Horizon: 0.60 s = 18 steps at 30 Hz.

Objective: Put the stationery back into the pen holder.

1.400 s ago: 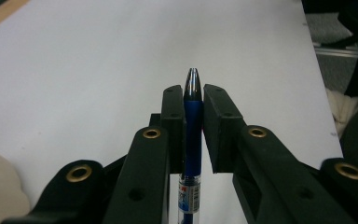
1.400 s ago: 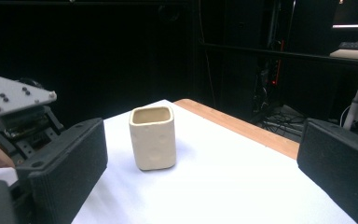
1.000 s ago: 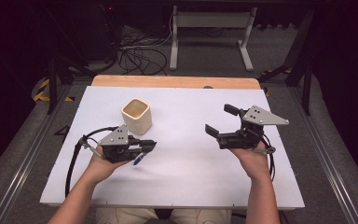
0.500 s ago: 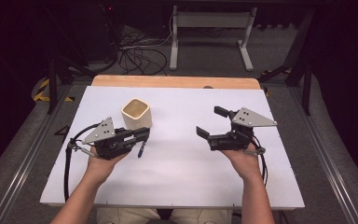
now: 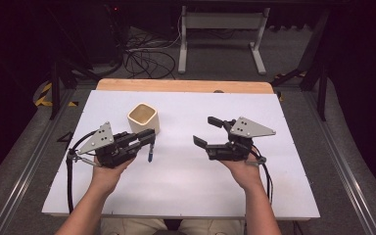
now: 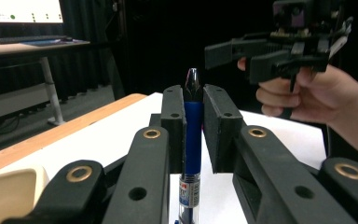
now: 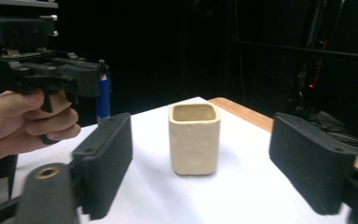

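Observation:
A blue pen stands upright between the pads of my left gripper, which is shut on it. From above, the left gripper hovers over the left of the white table, and the pen hangs down from its tip. A cream square cup stands upright just beyond it, empty as far as I can see. My right gripper is right of centre, pointing left toward the cup. Its jaws have just been closing but still stand open, with nothing between them.
The white table top has a wooden strip along its far edge. Cables and a metal desk frame lie on the floor beyond. A cable trails from the left gripper.
The right gripper has moved left toward the table's middle and its jaws have narrowed. The left gripper has risen a little with the pen in it.

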Available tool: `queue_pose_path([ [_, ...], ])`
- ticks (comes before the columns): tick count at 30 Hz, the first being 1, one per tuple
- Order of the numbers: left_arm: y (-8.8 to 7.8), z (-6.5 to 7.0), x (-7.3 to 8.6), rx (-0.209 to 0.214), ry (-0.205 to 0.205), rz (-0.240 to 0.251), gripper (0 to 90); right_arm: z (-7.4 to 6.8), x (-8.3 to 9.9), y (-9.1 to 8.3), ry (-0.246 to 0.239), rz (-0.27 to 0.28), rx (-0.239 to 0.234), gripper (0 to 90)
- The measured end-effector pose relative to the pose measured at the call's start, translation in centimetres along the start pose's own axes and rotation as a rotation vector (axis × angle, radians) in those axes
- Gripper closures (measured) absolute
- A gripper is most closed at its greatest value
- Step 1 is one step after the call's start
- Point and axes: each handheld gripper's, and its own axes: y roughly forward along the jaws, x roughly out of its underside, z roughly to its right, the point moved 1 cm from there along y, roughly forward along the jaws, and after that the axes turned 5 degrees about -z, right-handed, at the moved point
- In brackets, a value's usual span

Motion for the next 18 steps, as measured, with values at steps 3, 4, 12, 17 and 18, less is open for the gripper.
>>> queue_pose_path([
  [3,-0.2,0.1,-0.1,-0.005,-0.009,0.021,79.9,-0.3,0.2,0.6,0.004,-0.003,-0.017,27.4],
  [4,-0.2,0.1,-0.1,-0.01,-0.012,0.027,79.9,-0.8,0.4,1.3,0.004,-0.007,-0.021,32.5],
  [12,0.0,0.3,-0.1,-0.007,-0.03,0.058,79.9,-2.6,1.4,3.8,0.002,-0.028,-0.064,41.7],
  [17,-0.1,0.3,-0.1,-0.003,-0.05,0.079,79.9,-3.5,1.9,4.9,0.021,-0.02,-0.098,48.3],
  [18,-0.1,0.3,0.0,-0.001,-0.055,0.083,79.9,-3.6,1.9,5.0,0.025,-0.016,-0.107,49.6],
])
